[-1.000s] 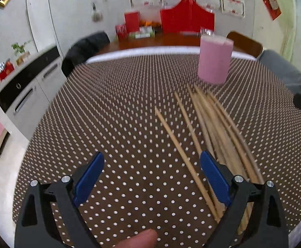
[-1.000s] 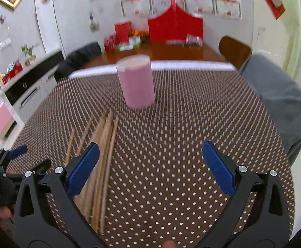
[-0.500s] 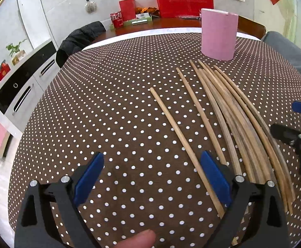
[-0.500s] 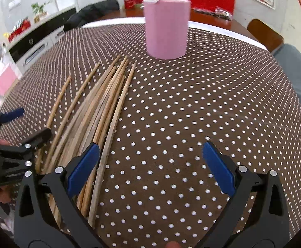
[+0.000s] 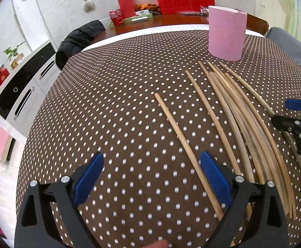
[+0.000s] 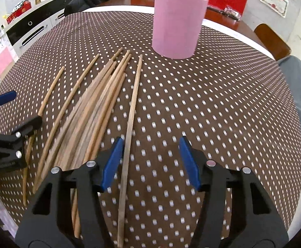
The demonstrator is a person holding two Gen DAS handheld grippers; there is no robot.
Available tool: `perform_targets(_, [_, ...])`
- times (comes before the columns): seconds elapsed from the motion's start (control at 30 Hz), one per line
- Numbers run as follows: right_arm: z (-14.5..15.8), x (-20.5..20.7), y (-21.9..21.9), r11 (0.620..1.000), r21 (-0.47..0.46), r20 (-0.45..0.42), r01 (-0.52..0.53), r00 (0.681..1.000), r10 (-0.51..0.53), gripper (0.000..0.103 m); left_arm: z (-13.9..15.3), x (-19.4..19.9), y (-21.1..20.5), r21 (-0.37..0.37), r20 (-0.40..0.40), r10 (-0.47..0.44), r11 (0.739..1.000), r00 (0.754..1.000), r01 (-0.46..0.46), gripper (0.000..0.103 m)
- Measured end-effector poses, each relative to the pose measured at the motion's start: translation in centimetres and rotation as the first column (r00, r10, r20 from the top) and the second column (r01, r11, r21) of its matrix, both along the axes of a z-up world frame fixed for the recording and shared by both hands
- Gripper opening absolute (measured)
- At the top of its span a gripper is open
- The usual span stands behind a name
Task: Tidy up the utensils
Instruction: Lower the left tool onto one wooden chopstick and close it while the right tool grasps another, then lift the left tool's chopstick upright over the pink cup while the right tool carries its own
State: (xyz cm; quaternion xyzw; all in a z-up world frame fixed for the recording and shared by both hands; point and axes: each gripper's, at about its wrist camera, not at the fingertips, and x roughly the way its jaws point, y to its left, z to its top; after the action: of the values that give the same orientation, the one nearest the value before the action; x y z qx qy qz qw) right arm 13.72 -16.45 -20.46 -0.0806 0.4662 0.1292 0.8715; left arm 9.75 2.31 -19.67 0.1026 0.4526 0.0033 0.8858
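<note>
Chopsticks (image 6: 100, 95) lie fanned on the dotted tablecloth (image 6: 212, 103), tips toward the pink holder (image 6: 178, 22). Looks like the pickup step: right gripper (image 6: 150, 161) is closing around the outermost stick, pads not pressing yet. Left gripper (image 5: 150, 181) hangs spread, empty. Next: pinch, lift, drop in holder.

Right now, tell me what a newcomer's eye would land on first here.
The fan of wooden chopsticks lying loose across the brown polka-dot tablecloth, tips toward the tall pink cylinder holder standing upright beyond them. Nearer, the right gripper is closing its blue fingers around the rightmost single chopstick, not yet pressing it.
</note>
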Motion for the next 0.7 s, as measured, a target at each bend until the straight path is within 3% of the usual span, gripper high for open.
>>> perform_targets(0.17, [0.0,3.0,1.2,1.0,0.009,-0.033,-0.002,0.999,0.002,0.056,0.0,2.2,0.1,-0.04,-0.038,-0.014,0.999,0.999,0.013,0.092])
perform_targets(0.23, [0.1,3.8,1.8,1.0,0.007,-0.025,-0.022,0.999,0.022,0.041,0.2,2.7,0.4,-0.111,-0.052,-0.043,0.993,0.998,0.037,0.076])
perform_targets(0.27, [0.2,4.0,2.0,1.0,0.003,-0.019,-0.031,0.999,0.031,0.023,0.4,3.1,0.6,-0.159,-0.064,-0.061,0.986,0.996,0.05,0.057])
perform_targets(0.3, [0.3,3.9,1.9,0.999,0.006,-0.022,-0.035,0.999,0.035,0.007,0.6,3.2,0.6,-0.146,-0.058,-0.058,0.988,0.997,0.049,0.023])
perform_targets(0.33, [0.3,3.9,2.0,0.999,0.014,-0.026,-0.034,0.999,0.035,0.006,0.8,3.4,0.3,-0.139,-0.058,-0.073,0.988,0.996,0.064,0.01])
perform_targets(0.5, [0.1,1.6,0.0,0.989,0.139,0.014,-0.041,0.999,0.04,0.005,1.2,3.3,0.4,-0.195,-0.031,-0.081,0.978,0.996,0.074,0.005])
perform_targets(0.7, [2.8,-1.2,-3.2,0.954,0.298,0.136,-0.041,0.991,0.0,0.006,4.7,3.3,0.7,-0.271,0.107,-0.052,0.959,0.993,0.08,0.005])
